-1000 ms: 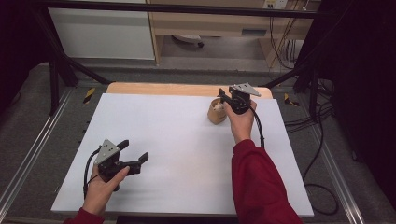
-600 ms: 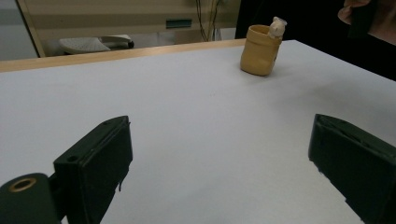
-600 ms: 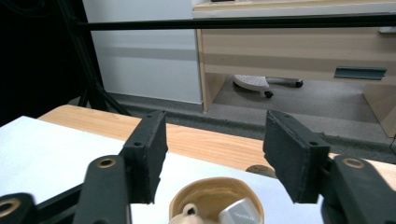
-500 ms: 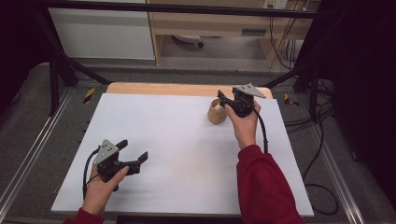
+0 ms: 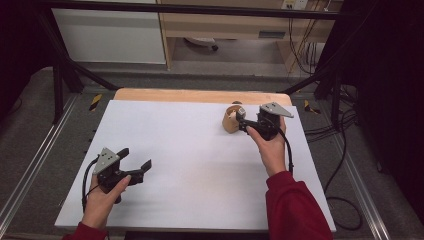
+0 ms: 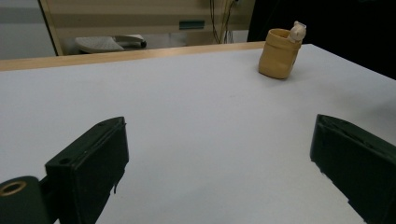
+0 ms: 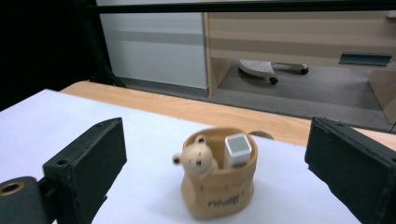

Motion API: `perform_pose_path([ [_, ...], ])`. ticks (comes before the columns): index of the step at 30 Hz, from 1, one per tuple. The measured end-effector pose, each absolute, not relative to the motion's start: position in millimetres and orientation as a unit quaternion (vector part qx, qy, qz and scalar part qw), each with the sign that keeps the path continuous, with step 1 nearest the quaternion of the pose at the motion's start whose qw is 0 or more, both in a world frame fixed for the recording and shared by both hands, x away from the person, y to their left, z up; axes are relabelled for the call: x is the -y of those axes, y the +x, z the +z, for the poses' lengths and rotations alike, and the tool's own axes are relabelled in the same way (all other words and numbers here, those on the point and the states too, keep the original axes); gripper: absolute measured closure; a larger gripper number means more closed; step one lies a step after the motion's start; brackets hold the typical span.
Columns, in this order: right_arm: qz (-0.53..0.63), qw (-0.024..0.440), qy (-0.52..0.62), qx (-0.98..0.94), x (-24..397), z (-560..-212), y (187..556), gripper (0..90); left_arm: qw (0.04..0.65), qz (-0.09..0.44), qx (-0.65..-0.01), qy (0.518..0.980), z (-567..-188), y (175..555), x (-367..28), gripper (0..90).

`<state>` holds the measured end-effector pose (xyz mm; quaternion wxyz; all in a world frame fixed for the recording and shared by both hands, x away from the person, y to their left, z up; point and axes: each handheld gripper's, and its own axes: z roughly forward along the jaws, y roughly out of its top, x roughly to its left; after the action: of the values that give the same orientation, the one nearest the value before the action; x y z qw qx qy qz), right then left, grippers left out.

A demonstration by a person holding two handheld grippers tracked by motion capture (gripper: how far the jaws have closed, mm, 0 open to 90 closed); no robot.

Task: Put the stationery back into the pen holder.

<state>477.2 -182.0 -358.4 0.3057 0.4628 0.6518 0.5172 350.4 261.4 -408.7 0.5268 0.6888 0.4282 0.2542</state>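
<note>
One little tan pot [image 5: 230, 120] stands on the white counter [image 5: 190, 165], near the far right corner. It stands upright. You can count two things in it: one small bear figure [image 7: 196, 159] peeking over the rim, and one small grey-white block [image 7: 237, 150] standing up just beside the bear. The pot has some tiny writing on its front, too blurry to read.

Two hand-held grippers are in your hands, one each. Your right hand-held gripper [image 5: 242, 121] is just beside the pot, on its right in the high view. Its jaws have just been opening, and now they stand wide apart. In the right gripper view the pot sits between the two black jaws but a bit farther off, and the jaws do not touch it. They hold nothing.

Your left hand-held gripper [image 5: 136, 160] is well apart from the pot, near the front left of the counter. Its jaws are wide apart too, with nothing between them but bare counter.
</note>
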Motion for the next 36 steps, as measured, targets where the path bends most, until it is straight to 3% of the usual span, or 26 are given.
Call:
perform_pose_path([
  [26,0.499,0.277,0.457,-0.682,254,-399,362,3.9,0.526,0.257,-0.426,0.690,-410,341,-286,4.6],
  [36,0.487,0.270,0.456,-0.695,256,-425,332,4.0,0.523,0.259,-0.423,0.693,-410,331,-294,4.7],
])
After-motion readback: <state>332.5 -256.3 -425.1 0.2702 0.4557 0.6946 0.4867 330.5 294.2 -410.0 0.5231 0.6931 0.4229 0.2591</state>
